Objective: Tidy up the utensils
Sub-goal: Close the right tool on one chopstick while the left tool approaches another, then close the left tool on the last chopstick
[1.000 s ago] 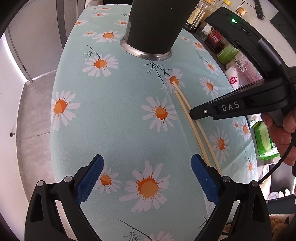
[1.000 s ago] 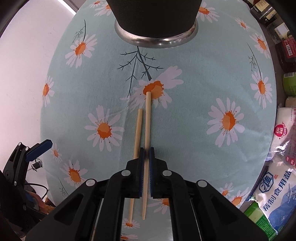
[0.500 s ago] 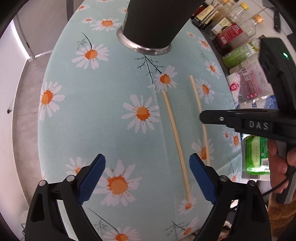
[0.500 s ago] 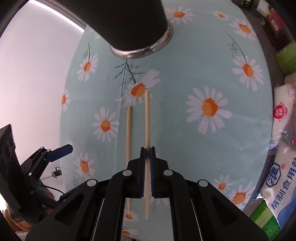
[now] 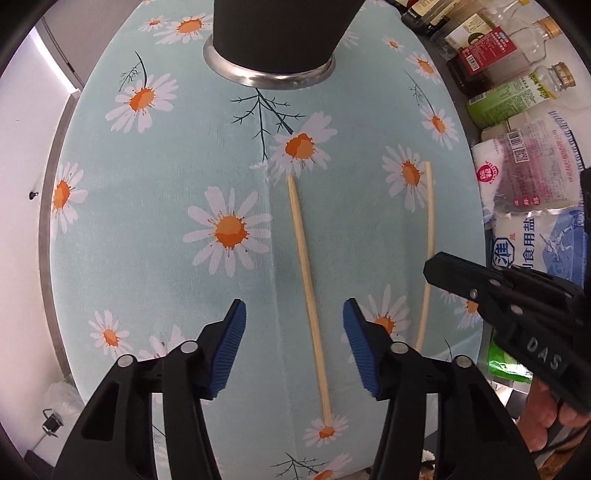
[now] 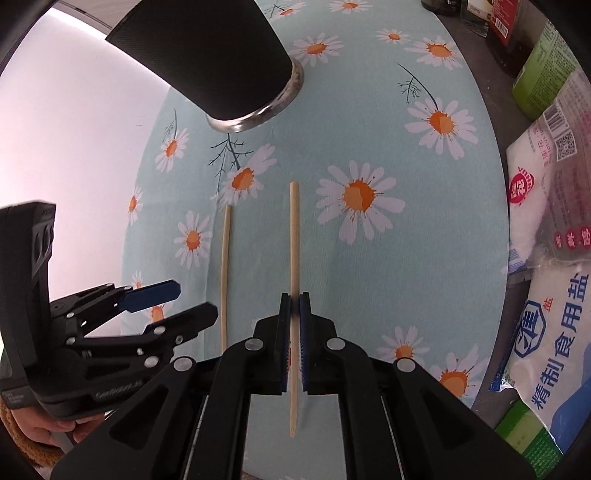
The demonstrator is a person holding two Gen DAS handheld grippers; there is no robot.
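In the left wrist view, the left gripper is spread wide and grips nothing; its blue pads hang over a daisy-print cloth. One chopstick lies flat on the cloth, running from near a daisy in the middle toward the near edge, and it passes between the open fingers closer to the right pad. A second chopstick stands to the right, well apart from the first; its near part goes behind the black tip of the right gripper, which comes in from the right with a hand on its handle. From this side I cannot tell how its jaws stand. At the far end of the cloth sits a black cup with a steel base rim. Bottles and bags crowd the right edge, off the cloth. In the right wrist view, the right gripper is clenched on the second chopstick, pinching it near its middle so that the stick points straight ahead, its far end free and its near end sticking out below the fingers. Whether it touches the cloth I cannot tell. The first chopstick lies on the cloth just to the left, roughly parallel. The left gripper shows at the left with fingers parted, close beside that stick. The cup rises at the far left, and salt bags lie along the right.
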